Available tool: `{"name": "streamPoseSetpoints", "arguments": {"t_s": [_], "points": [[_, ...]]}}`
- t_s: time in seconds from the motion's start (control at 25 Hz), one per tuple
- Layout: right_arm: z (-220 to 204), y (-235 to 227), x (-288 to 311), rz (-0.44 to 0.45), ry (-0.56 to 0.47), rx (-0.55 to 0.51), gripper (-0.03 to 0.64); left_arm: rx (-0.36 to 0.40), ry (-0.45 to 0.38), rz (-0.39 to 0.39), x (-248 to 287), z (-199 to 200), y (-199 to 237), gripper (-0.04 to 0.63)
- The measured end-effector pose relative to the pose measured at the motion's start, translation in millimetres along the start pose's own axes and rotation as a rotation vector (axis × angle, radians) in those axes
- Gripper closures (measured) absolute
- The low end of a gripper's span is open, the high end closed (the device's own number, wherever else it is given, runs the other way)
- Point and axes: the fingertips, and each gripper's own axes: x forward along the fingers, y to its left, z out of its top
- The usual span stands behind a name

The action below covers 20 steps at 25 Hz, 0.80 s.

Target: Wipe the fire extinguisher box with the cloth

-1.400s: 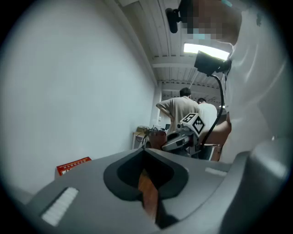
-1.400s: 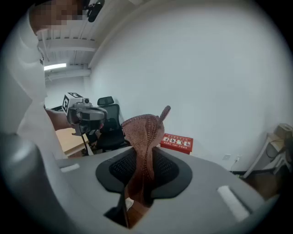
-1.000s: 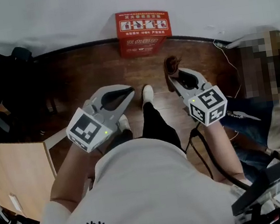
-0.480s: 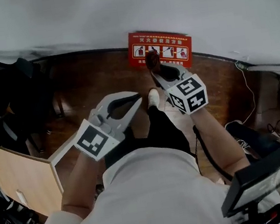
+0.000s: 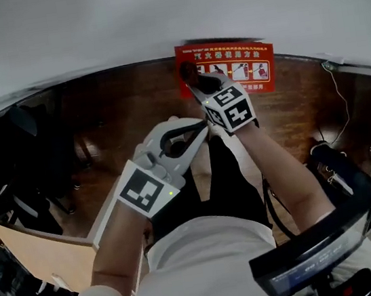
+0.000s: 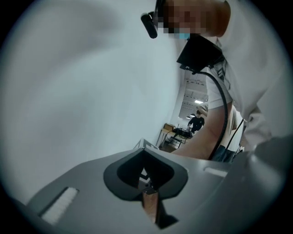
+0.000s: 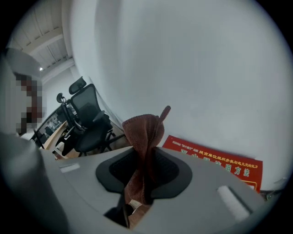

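The red fire extinguisher box [image 5: 243,69] stands on the floor against the white wall; it also shows low at the right in the right gripper view as the box [image 7: 215,161]. My right gripper [image 5: 195,84] is shut on a brown cloth [image 5: 187,72], which hangs at the box's upper left corner. In the right gripper view the cloth [image 7: 144,137] stands up bunched from the shut right gripper [image 7: 139,194]. My left gripper [image 5: 202,128] is lower, just beside the right one, shut with nothing in it. In its own view the left gripper [image 6: 147,194] faces bare wall.
Dark wooden floor [image 5: 118,105] runs along the wall. A black office chair [image 7: 89,123] stands to the left, with dark chair shapes [image 5: 15,154] in the head view. A light wood panel [image 5: 43,256] is at lower left, a cable [image 5: 339,105] and a monitor [image 5: 317,255] at the right.
The right gripper with the cloth has travelled forward and left, from mid-floor to the box's upper left corner. The left gripper has drawn in toward the middle, and the head view has shifted.
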Motion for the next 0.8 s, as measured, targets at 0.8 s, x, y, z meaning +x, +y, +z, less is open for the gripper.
{"name": "streamPoseSetpoints", "arguments": {"t_s": [0.8], "points": [[-48.1,-95.6,46.3,-0.074,0.060,0.167,0.522,0.017,0.046,-0.200,57.0,-52.3,36.3,0.595]]}}
